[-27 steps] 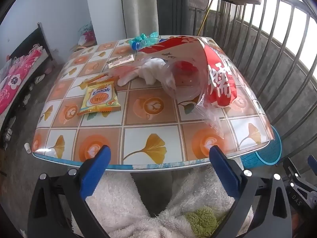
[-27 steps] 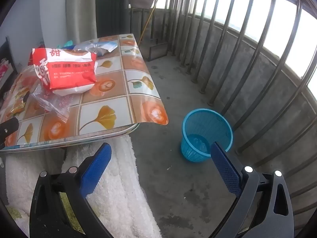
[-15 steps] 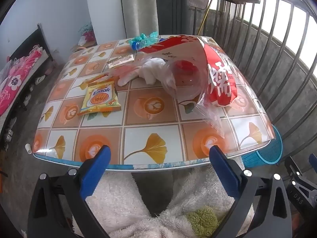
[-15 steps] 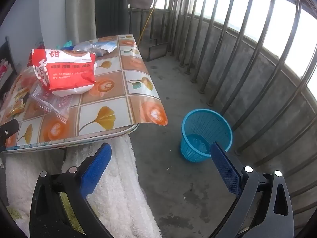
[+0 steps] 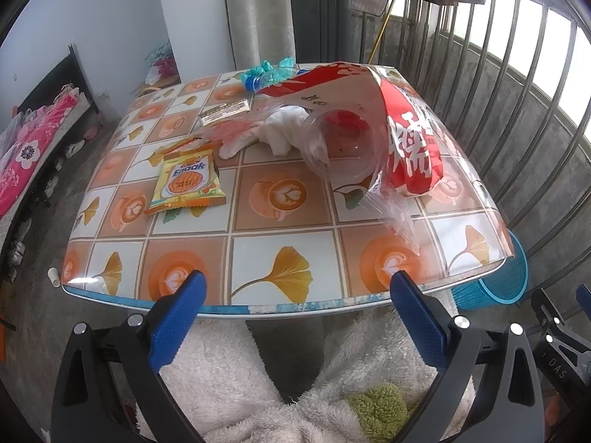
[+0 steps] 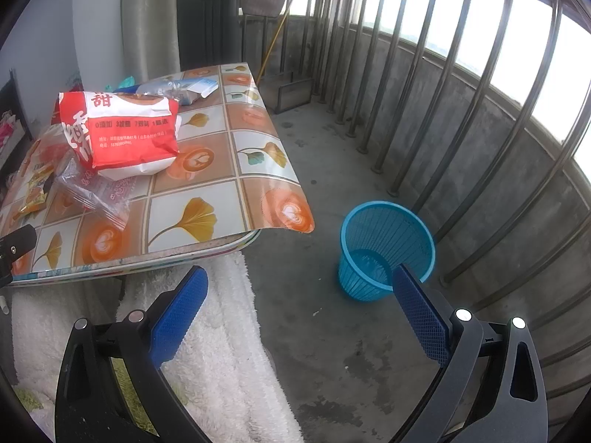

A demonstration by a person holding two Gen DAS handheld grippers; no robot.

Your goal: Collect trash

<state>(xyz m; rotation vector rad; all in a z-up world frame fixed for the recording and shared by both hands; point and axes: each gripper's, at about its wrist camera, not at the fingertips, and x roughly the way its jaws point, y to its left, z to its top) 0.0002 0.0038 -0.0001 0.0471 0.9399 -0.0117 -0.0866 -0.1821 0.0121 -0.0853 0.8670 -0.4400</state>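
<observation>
Trash lies on a table with a tile-pattern cover [image 5: 258,229]: a yellow snack packet [image 5: 186,182], a big red and white bag [image 5: 410,147], a clear plastic cup on its side [image 5: 341,147], white crumpled tissue [image 5: 284,129], a clear wrapper [image 5: 395,210] and a blue-green crushed bottle [image 5: 269,72]. My left gripper [image 5: 295,291] is open and empty at the table's near edge. My right gripper [image 6: 299,288] is open and empty above the floor, beside a blue mesh bin [image 6: 384,247]. The red bag also shows in the right wrist view [image 6: 125,133].
Metal railing bars [image 6: 461,74] and a low concrete wall close the right side. A white fluffy garment [image 6: 207,332] sits below both grippers. A bed with pink bedding [image 5: 29,147] stands far left. The bin also shows under the table corner [image 5: 495,280].
Both views have shifted only slightly; the grippers stay open and nothing on the table has moved.
</observation>
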